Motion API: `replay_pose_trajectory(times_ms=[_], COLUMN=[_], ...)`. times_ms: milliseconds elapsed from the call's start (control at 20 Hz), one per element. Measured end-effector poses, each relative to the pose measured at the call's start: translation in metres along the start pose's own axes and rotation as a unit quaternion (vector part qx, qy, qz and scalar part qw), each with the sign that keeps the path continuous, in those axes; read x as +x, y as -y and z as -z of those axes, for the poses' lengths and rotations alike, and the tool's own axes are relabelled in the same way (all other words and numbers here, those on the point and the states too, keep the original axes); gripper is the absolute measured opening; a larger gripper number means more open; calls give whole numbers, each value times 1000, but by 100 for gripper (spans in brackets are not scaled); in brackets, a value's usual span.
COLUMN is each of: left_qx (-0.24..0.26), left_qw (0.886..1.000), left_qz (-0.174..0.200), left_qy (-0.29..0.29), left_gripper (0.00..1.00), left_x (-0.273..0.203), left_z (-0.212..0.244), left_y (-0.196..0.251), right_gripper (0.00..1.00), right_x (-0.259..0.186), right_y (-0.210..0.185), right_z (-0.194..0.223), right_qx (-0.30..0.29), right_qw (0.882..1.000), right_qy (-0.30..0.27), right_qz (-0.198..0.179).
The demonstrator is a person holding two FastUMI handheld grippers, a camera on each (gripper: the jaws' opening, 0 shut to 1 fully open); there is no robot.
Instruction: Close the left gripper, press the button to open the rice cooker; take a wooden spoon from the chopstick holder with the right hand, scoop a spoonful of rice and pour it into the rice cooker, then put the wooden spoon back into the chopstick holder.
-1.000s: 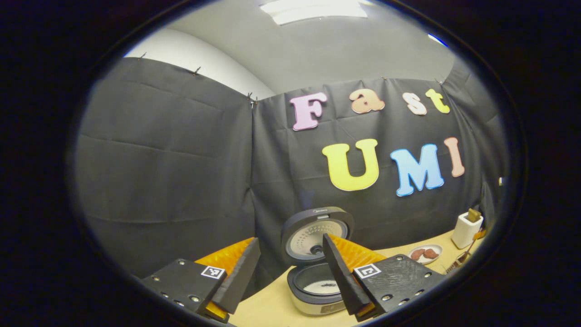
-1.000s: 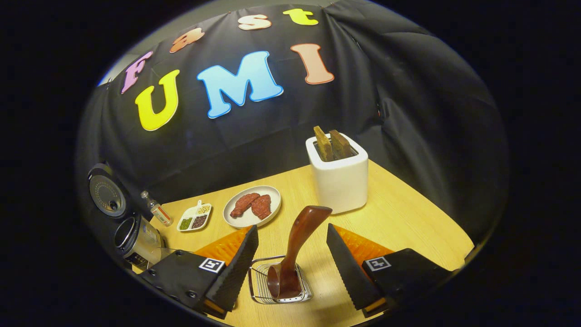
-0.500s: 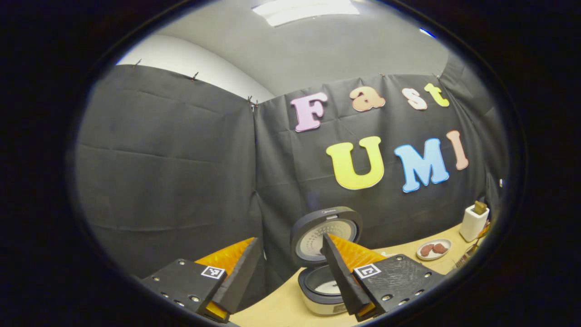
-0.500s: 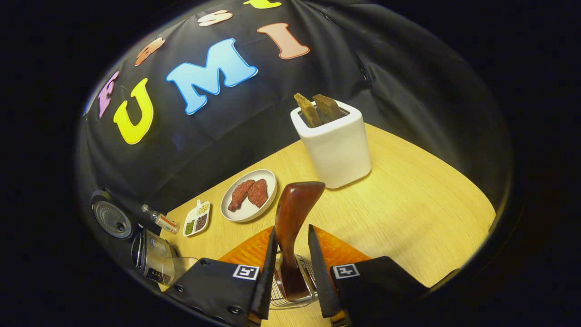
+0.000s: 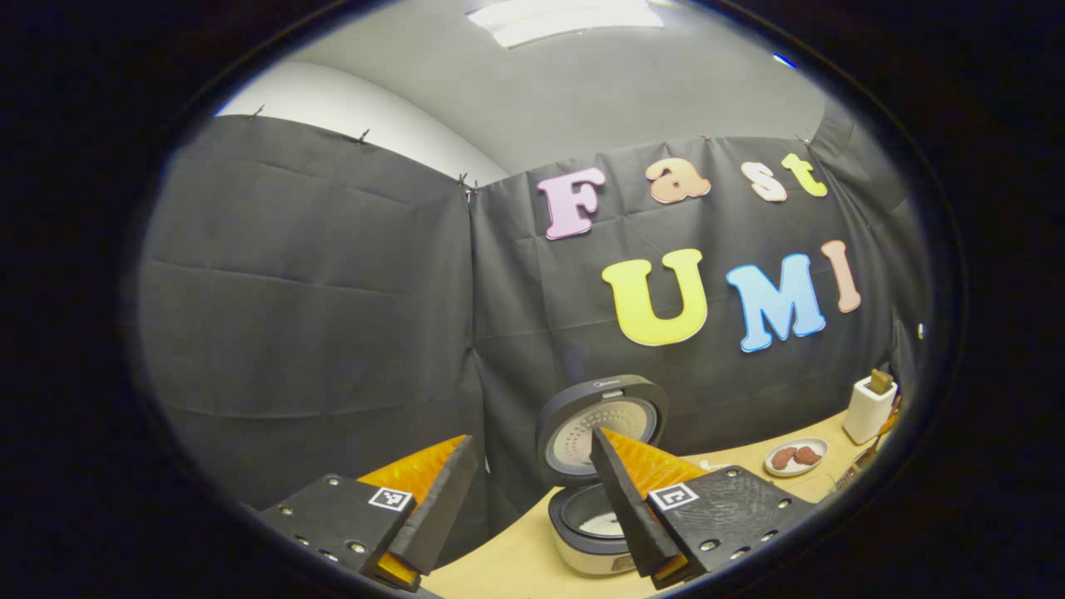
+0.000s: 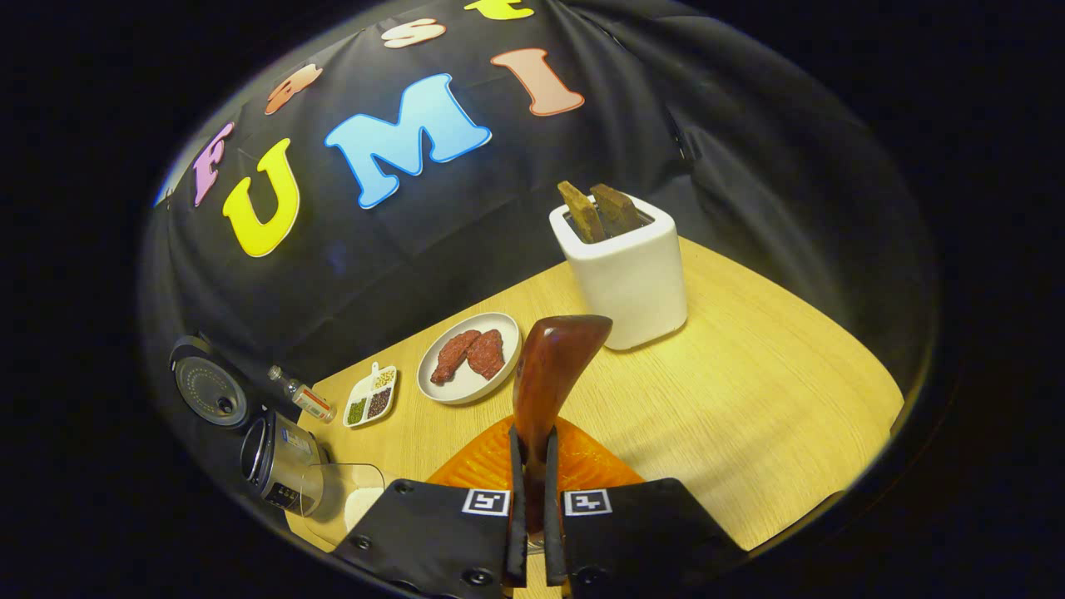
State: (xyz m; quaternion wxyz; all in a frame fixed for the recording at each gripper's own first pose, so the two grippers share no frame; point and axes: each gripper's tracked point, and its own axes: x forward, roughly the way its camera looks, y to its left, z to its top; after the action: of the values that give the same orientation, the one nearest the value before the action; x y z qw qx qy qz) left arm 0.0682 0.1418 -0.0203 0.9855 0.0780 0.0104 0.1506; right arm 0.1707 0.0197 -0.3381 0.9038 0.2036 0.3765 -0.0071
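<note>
My right gripper (image 6: 532,499) is pinched tight on the wooden spoon (image 6: 549,374), both fingers pressing the lower part of its smooth, glossy, dark brown handle, which widens to a rounded end rising upright above the fingertips. The chopstick holder is hidden beneath my fingers, so I cannot tell whether the spoon is out of it. My left gripper (image 5: 532,491) hangs with its fingers wide apart, holding nothing, raised above the pale wood-grain table (image 5: 507,566).

The rice cooker (image 5: 595,532) stands open in the left gripper view, its round dark lid (image 5: 601,424) tipped up and back, with white showing in the pot, partly behind my right-hand finger. The right gripper view has the cooker (image 6: 270,453) far off at the left edge, seen from the side with a shiny metal body. That view adds a clear glass cup (image 6: 345,499) holding something white just beside the cooker, a small bottle (image 6: 304,399), a divided white dish (image 6: 372,398) of grains, a round plate (image 6: 437,387) with two reddish pieces, and a square white toaster (image 6: 624,283) with two brown slices.
</note>
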Motion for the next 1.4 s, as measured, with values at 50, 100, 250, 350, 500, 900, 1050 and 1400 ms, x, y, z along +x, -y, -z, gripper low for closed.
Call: replay_pose_trajectory(times_ms=[50, 100, 250, 350, 500, 900, 1050, 1400], left_qx=[-2, -4, -8, -9, -10, -23, -25, -25], left_qw=[1000, 1000, 1000, 1000, 1000, 1000, 1000, 999], left_qz=[1, 1, 6, 10, 14, 6, 1, -6], left_qy=[0, 0, 1, -1, -8, -14, -18, -29], left_gripper=[86, 86, 88, 87, 87, 88, 87, 89], left_x=[0, 0, 0, -2, -2, 0, 1, 5], left_z=[0, -1, 1, 5, 10, 22, 29, 44], left_y=[1, 0, 4, 6, 6, -18, -29, -53], right_gripper=[6, 10, 10, 10, 10, 10, 10, 10], right_x=[-5, -11, -30, -43, -59, -78, -80, -60], right_y=[-4, -9, -25, -39, -70, -157, -184, -231], right_z=[-6, -13, -33, -44, -52, -38, -20, 41], right_qx=[-7, -14, -38, -55, -81, -176, -219, -284], right_qw=[1000, 1000, 998, 997, 993, 974, 963, 946], right_qy=[7, 15, 40, 58, 79, 116, 126, 112], right_qz=[0, -2, -10, -15, -35, -81, -88, -111])
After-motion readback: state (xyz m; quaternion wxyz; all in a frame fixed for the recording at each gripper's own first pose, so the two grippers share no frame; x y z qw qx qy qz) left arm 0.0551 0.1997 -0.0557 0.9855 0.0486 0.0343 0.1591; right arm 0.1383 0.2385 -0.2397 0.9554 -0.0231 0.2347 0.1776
